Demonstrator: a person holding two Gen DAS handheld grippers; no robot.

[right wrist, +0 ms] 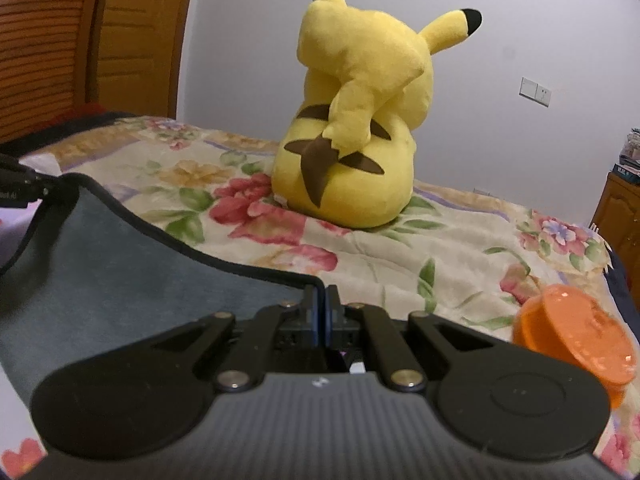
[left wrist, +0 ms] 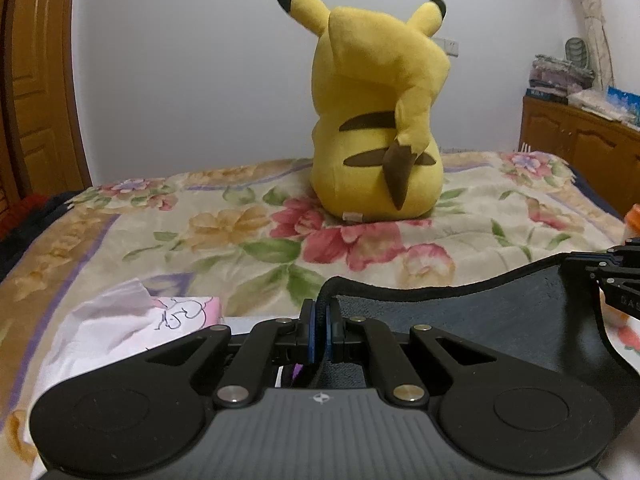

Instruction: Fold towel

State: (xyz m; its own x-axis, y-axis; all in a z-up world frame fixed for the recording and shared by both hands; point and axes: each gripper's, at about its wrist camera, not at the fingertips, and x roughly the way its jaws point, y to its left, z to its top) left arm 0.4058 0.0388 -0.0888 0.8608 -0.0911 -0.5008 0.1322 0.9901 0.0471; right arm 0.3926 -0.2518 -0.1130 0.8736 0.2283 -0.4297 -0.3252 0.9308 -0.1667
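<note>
Above the flowered blanket (left wrist: 240, 232), the grey towel (left wrist: 480, 320) hangs stretched between the two tools. The left gripper (left wrist: 320, 328) is clamped on one corner, the towel running off toward 3 o'clock; the right gripper (right wrist: 322, 312) is clamped on the other corner, cloth toward 9 o'clock. Its long edge spans hand to hand, so both must likely carry it toward 12 o'clock together.

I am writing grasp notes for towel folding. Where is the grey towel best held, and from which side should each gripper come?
Hold the towel at the two corners of its dark-bound edge, as now: left gripper and right gripper each pinch a corner, approaching from the near side, fingers pointing toward the plush toy. The edge sags between them, so wide corner grips probably keep it spread.
</note>
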